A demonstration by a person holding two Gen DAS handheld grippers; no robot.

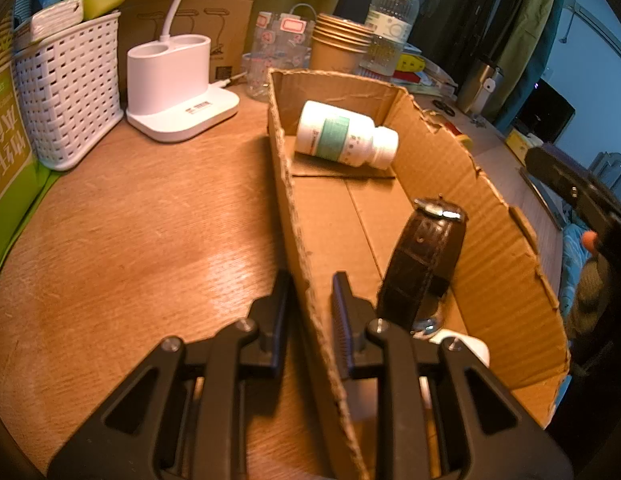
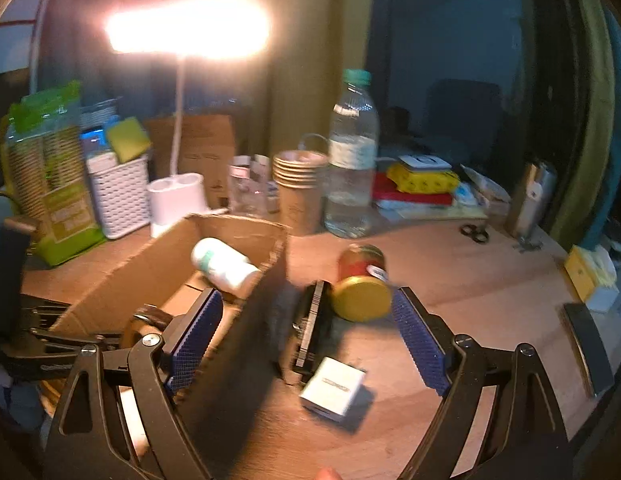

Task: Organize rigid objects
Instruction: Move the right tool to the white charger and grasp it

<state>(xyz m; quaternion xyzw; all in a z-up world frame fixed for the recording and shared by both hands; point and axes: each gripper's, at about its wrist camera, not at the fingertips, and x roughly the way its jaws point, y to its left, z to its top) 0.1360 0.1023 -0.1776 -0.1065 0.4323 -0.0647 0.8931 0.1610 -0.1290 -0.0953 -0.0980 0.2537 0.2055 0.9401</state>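
**deskbot_dan:** Cardboard box point(image 1: 506, 240) wall is pinched between the left gripper point(image 1: 310, 312) fingers, clamped thin on the near edge, so that hand is just steadying things. What's next to go in?

**umi_kat:** My guess is the jar point(image 2: 360, 280) with the yellow lid. It's lying on its side on the table point(image 2: 470, 280), just outside the box's right wall, right ahead of the right gripper point(image 2: 308, 336), whose jaws are spread wide with nothing in them.

**deskbot_dan:** Which way's it pointing?

**umi_kat:** Long axis runs toward the camera, lid end nearest. It sits closer to the right pad. The right hand is clearly nearer.

**deskbot_dan:** And inside the box?

**umi_kat:** White pill bottle point(image 1: 346, 136) on its side at the far end, plus a brown-strapped watch point(image 1: 426, 264).
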